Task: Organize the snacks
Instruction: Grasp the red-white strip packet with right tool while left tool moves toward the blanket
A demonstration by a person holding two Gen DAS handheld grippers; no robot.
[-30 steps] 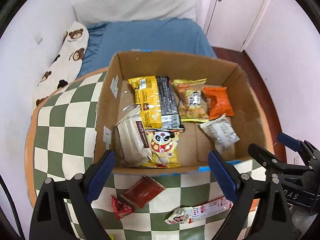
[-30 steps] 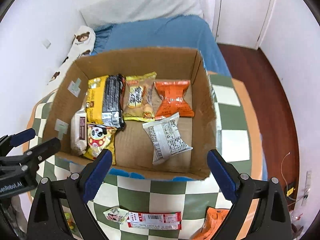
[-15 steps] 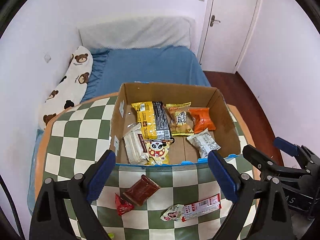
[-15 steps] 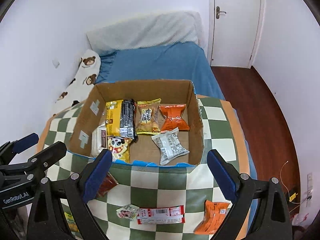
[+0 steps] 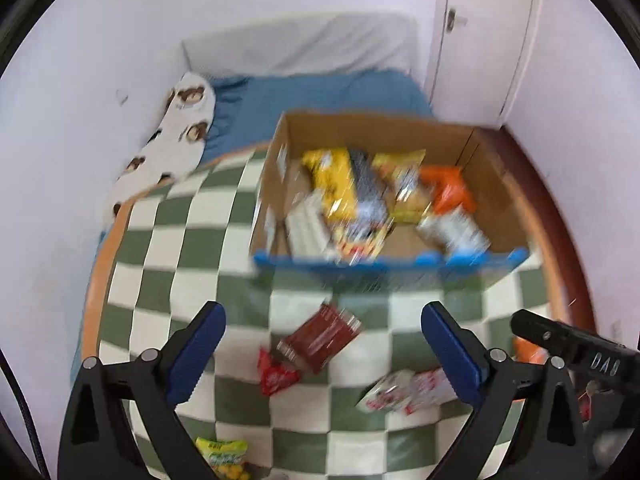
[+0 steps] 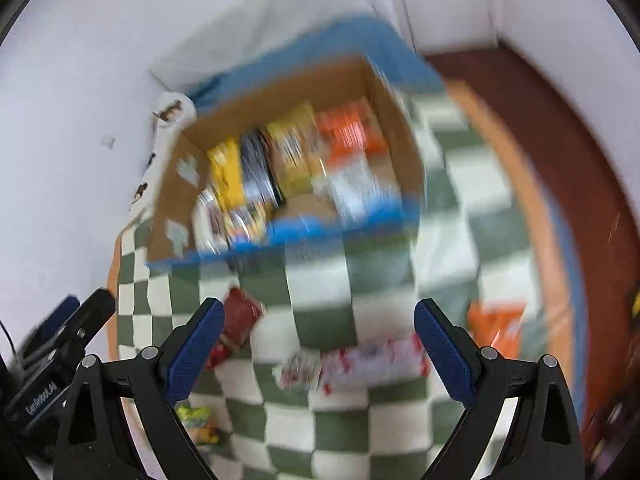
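Observation:
A cardboard box (image 5: 380,128) (image 6: 288,84) with a blue front edge holds several snack packs. Both views are motion-blurred. On the checkered table (image 5: 168,240) lie a dark red packet (image 5: 318,336) (image 6: 240,316), a small red packet (image 5: 276,374), a white-and-red wrapper (image 5: 404,392) (image 6: 352,364), an orange packet (image 6: 494,322) and a yellow-green packet (image 5: 222,454) (image 6: 194,418). My left gripper (image 5: 322,352) is open and empty above the dark red packet. My right gripper (image 6: 314,350) is open and empty above the white-and-red wrapper.
A blue bed (image 5: 320,92) with a grey pillow and a bear-print cushion (image 5: 176,132) lies behind the table. A white door (image 5: 480,36) and brown floor (image 6: 552,120) are at the right. The table's orange rim (image 5: 96,272) runs along the left.
Both grippers have pulled back from the box and tilted down toward the table front. More loose packets have come into view. Both stay open.

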